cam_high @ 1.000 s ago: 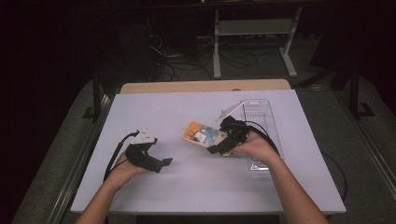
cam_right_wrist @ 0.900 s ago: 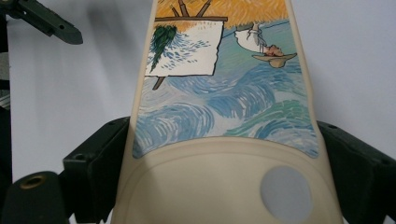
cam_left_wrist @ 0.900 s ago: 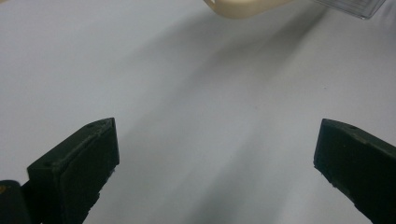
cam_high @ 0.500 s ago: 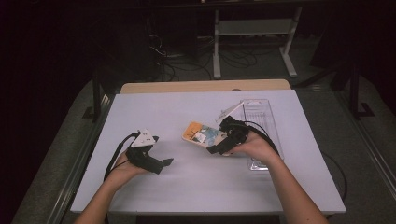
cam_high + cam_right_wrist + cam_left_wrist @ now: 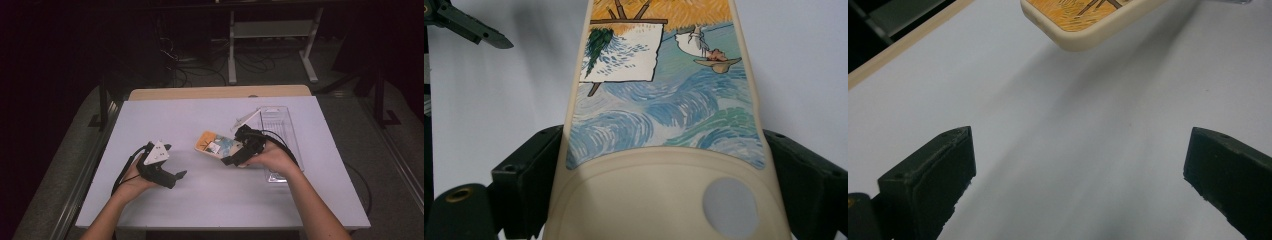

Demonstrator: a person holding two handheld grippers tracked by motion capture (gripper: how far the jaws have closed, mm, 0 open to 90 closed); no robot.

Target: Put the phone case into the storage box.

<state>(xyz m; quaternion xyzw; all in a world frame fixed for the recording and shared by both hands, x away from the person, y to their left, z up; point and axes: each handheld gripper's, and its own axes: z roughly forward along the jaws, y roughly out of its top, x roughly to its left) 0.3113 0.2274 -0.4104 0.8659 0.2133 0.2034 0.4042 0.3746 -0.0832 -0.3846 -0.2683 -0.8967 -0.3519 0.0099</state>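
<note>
High view shows little change over the last second: your right claw (image 5: 231,161) keeps its place near the middle of the white worktop (image 5: 200,200), and the cream-edged phone case printed with a painted scene of blue swirls and orange sky (image 5: 217,145) lies where it did, slanted, just left of the clear plastic tray (image 5: 280,122). Your left claw (image 5: 179,175) has barely stirred; it hovers low over the bare worktop, well apart from the case, its tip turned toward it. In the right gripper view the two black jaws stand on either side of the case (image 5: 659,115) at its camera-cutout end, close against both cream edges, so you appear to be holding it by its width; whether the far end rests on the worktop or is lifted clear, I cannot tell. In the left gripper view the jaws are spread wide with nothing between them, and a rounded corner of the case (image 5: 1088,20) shows at the top, ahead of you. Since nothing has shifted, I judge the grasp to be settled and the work paused at the point of carrying. The tray sits just beside your right hand (image 5: 272,159), so a short move that way seems likely, and your left claw is free to steady the case if the grip slips on the smooth edges.
</note>
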